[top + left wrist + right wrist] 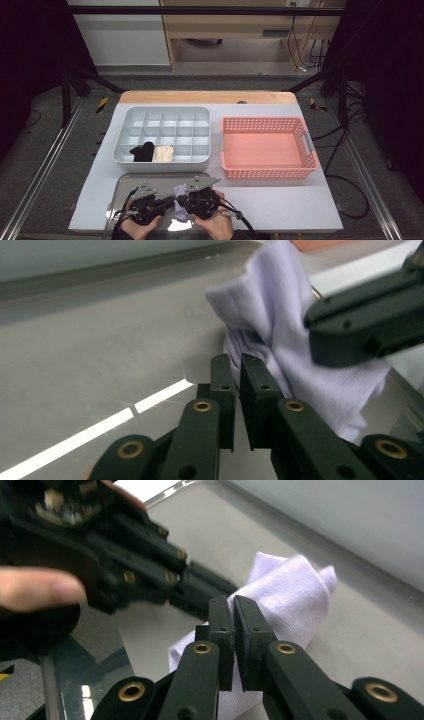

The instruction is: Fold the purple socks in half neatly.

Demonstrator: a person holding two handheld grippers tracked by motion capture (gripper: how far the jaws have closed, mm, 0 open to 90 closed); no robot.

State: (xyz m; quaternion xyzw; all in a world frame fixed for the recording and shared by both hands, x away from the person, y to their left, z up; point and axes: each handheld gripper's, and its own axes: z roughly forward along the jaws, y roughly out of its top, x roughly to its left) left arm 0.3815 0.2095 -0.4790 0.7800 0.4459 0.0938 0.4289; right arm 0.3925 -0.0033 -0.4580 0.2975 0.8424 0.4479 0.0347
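Landmark: shallow steel tray (125, 187) at the near table edge; all places given from it

Item: pale lilac ribbed-knit sock (181, 202), bunched, on the tray's right half, its lower part lying on the tray floor, upper fold raised; in the left gripper view it lies just right of the jaw tips (285, 340)

Left gripper (239, 362): jaws drawn together with only a thin slit; tips at the sock's edge; whether any cloth is pinched, cannot tell

Right gripper (232, 605): jaws likewise pressed nearly together, tips against the sock's near fold; a pinch looks likely, not confirmed

Grippers: tips meet over the sock, almost touching

Done: grey plastic divided organiser (202, 159) just beyond the tray holds a black rolled sock (142, 151) and a cream one (163, 153) in adjacent front-row cells

Left: judged, lilac sock still to be folded or rolled, then carried to a free cell; most cells free

Edges: low tray rim and organiser's front wall must be cleared on the lift

Room: salmon plastic mesh basket (305, 165) beyond-right of the tray; bare table to the tray's right
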